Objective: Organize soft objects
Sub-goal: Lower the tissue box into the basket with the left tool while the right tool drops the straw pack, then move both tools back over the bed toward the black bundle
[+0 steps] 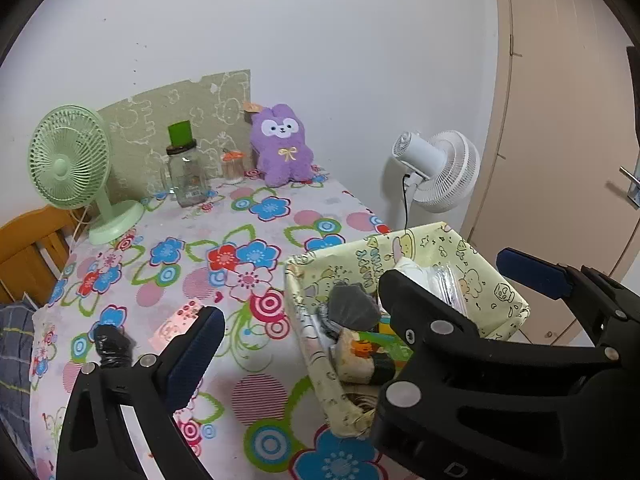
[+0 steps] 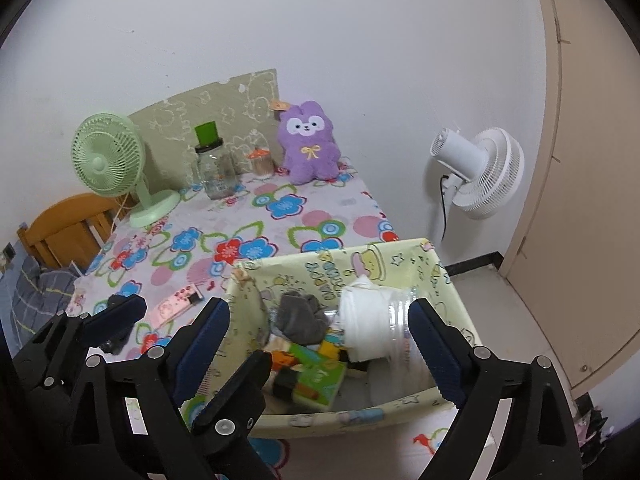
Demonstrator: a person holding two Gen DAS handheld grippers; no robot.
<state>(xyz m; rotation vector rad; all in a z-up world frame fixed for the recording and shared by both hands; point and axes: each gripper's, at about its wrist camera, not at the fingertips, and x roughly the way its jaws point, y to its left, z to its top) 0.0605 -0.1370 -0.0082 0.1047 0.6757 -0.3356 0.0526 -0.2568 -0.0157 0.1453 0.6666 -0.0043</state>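
A purple plush toy (image 1: 282, 146) sits upright at the far edge of the flowered table (image 1: 256, 236), against the wall; it also shows in the right wrist view (image 2: 309, 144). A pale yellow fabric box (image 2: 404, 264) stands at the table's near right corner. It holds a grey sock (image 2: 300, 316), a pack of white pads (image 2: 370, 324) and small toys. My right gripper (image 2: 320, 328) is open above the box. My left gripper (image 1: 360, 300) is open, over the box's left side; the right gripper's arm crosses in front of it. Both are empty.
A green desk fan (image 1: 72, 168) stands at the far left. A glass jar with a green lid (image 1: 186, 168) and a small toothpick holder (image 1: 233, 166) stand next to the plush. A pink card (image 2: 176, 304) and a black crumpled object (image 1: 112, 346) lie near the left. A white fan (image 2: 480, 172) stands right.
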